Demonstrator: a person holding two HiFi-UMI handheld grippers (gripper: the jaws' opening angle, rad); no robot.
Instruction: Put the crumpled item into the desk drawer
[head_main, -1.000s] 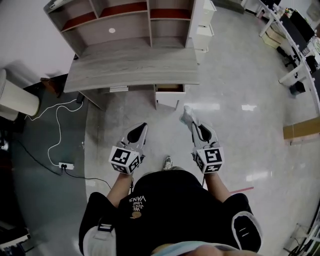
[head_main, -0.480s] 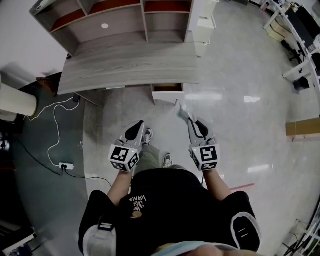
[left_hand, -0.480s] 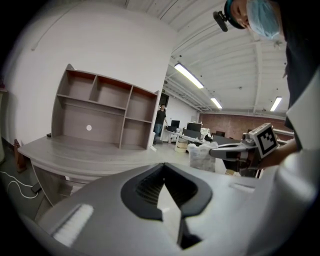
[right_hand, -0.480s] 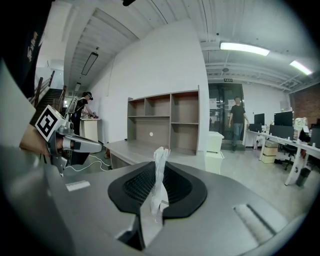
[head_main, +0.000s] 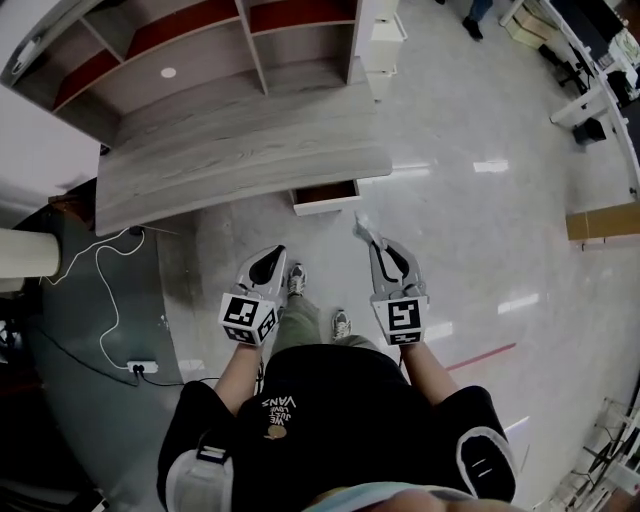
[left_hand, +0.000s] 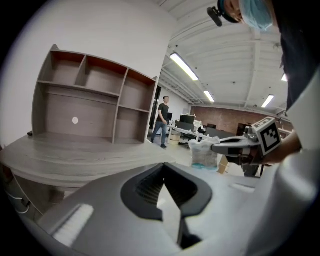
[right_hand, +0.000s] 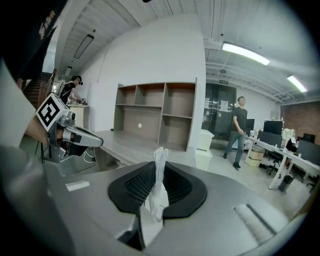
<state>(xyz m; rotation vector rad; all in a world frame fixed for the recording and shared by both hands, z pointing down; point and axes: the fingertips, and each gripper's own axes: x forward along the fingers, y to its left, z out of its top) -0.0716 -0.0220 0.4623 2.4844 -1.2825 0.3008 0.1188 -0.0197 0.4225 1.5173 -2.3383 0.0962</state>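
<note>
The crumpled white item (head_main: 362, 224) sticks out of my right gripper (head_main: 372, 240), which is shut on it; in the right gripper view it stands pinched between the jaws as the same item (right_hand: 159, 182). Just ahead, under the grey desk (head_main: 240, 150), the drawer (head_main: 324, 196) stands pulled out, with its brown inside showing. My left gripper (head_main: 282, 254) hangs level beside the right one, shut and empty, over the person's foot. In the left gripper view the shut left gripper (left_hand: 163, 172) has nothing in it, and the right gripper's item (left_hand: 204, 152) shows to the right.
A shelf hutch (head_main: 200, 40) stands on the desk's back. A white cabinet (head_main: 384, 40) sits to its right. A cable and power strip (head_main: 141, 367) lie on the floor at left, near a pale cylinder (head_main: 20, 254). A person (right_hand: 236, 131) walks in the background.
The person has stepped toward the desk, so the open drawer now lies closer ahead of the right gripper. Both grippers stay shut, the right one still holding the crumpled item.
</note>
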